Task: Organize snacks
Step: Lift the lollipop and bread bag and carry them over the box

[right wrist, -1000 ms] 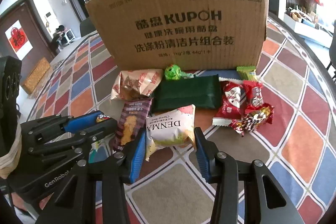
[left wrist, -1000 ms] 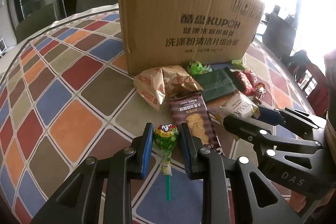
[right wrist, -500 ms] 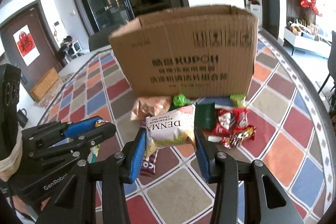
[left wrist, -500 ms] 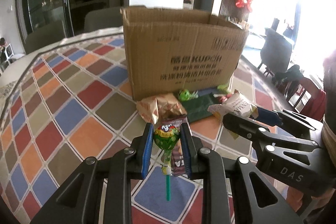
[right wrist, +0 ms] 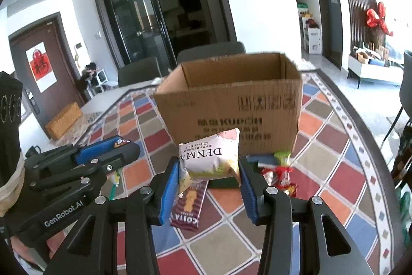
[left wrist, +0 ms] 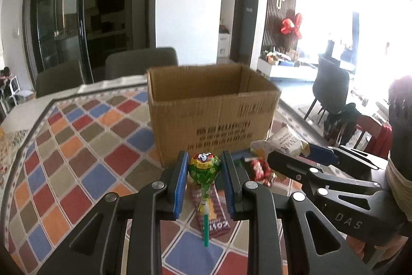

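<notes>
**Both grippers raised with a snack each, facing the open box**

At the far left of your view, the worktop (left wrist: 77, 135) spreads out under a cloth of red, blue, orange and grey diamonds. Your left gripper (left wrist: 204, 169) is clamped on a green-wrapped lollipop (left wrist: 204, 168): the round head sits pinched between the two blue pads, and its green stick hangs straight down below them, clear of the cloth. Directly under the lollipop, a dark brown biscuit packet (right wrist: 189, 202) lies flat on the worktop.

In the centre, beyond both grippers, an open cardboard box (right wrist: 231, 107) stands upright on the worktop, its printed side facing you and its top flaps out of the way. You can see its far inner wall, but not its floor.

Further right, your right gripper (right wrist: 208, 169) is closed on a white DENMA snack bag (right wrist: 211, 156), held by its lower half and lifted off the worktop, in front of the box's near wall. Below and to the right of that bag, against the foot of the box, more snacks rest on the cloth: a dark green packet (right wrist: 224, 182), mostly hidden, a small light green packet (right wrist: 282, 155), and a cluster of red-wrapped sweets (right wrist: 280, 177).
</notes>
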Available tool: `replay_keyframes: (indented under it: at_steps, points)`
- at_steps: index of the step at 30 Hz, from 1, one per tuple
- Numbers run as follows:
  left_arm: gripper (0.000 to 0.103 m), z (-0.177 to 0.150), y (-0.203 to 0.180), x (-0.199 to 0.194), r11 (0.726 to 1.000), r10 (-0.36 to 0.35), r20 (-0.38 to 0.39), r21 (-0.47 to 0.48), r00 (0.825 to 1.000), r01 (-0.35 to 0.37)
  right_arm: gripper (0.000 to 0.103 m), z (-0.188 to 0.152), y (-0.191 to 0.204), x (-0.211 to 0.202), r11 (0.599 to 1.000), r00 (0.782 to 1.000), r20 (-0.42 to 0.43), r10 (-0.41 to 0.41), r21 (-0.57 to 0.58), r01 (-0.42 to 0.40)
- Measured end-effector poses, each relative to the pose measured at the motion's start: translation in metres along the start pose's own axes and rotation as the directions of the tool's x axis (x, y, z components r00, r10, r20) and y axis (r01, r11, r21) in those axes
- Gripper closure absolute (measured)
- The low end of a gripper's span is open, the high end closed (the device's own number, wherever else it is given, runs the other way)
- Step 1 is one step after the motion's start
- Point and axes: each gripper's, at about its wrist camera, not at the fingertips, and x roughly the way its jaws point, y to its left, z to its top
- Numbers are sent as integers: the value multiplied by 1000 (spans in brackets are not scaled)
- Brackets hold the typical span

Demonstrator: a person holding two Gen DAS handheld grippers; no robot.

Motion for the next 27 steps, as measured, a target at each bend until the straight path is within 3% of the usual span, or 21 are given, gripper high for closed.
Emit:
replay_keyframes:
  at_steps: [12, 19, 27]
  points:
    - [77, 50, -9, -12, 1000, -14, 105, 19, 994, 13, 57, 47, -3, -19, 1000, 996, 93, 5, -32, -2]
    - [77, 79, -4, 2, 1000, -7, 113, 20, 994, 5, 57, 78, -5, -13, 998, 995, 97, 1, -58, 5]
    - [77, 107, 8, 33, 1000, -3, 61, 27, 998, 1, 57, 109, -6, 7, 996, 997, 75, -15, -89, 21]
